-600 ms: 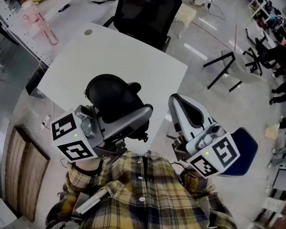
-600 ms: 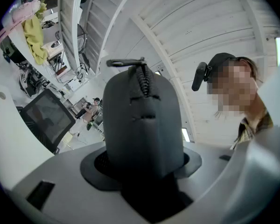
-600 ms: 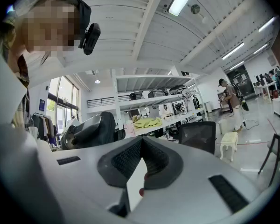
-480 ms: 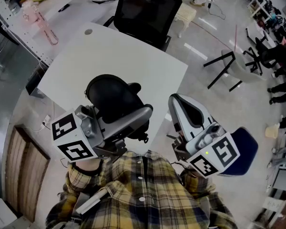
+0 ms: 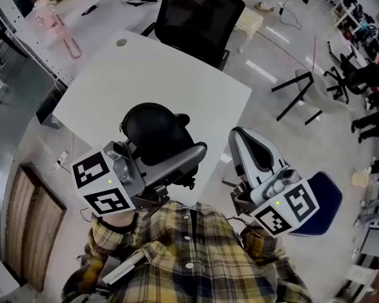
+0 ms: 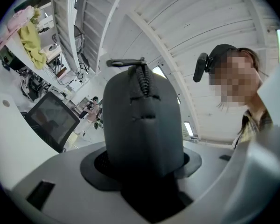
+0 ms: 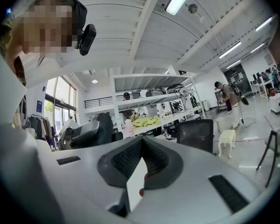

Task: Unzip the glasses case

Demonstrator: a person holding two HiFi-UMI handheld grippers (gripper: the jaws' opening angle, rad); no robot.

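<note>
The black glasses case [image 5: 153, 131] stands clamped in my left gripper [image 5: 177, 163], held above the near edge of the white table [image 5: 151, 68]. In the left gripper view the case [image 6: 142, 125] rises upright between the jaws. Its zip runs up the front to a pull tab [image 6: 126, 62] lying flat across the top. My right gripper [image 5: 240, 141] hangs to the right of the case, past the table's edge and apart from it. In the right gripper view its pads [image 7: 126, 157] meet at the tip with nothing between them.
A black office chair [image 5: 192, 17] stands at the table's far side. A blue seat [image 5: 328, 201] is low at the right, behind the right gripper. A tipped stool [image 5: 297, 90] lies on the floor. Cluttered benches [image 5: 57, 27] run along the upper left.
The head view has shifted a little, so everything sits slightly lower and to the right. Both grippers and the case keep the same pose relative to each other.
</note>
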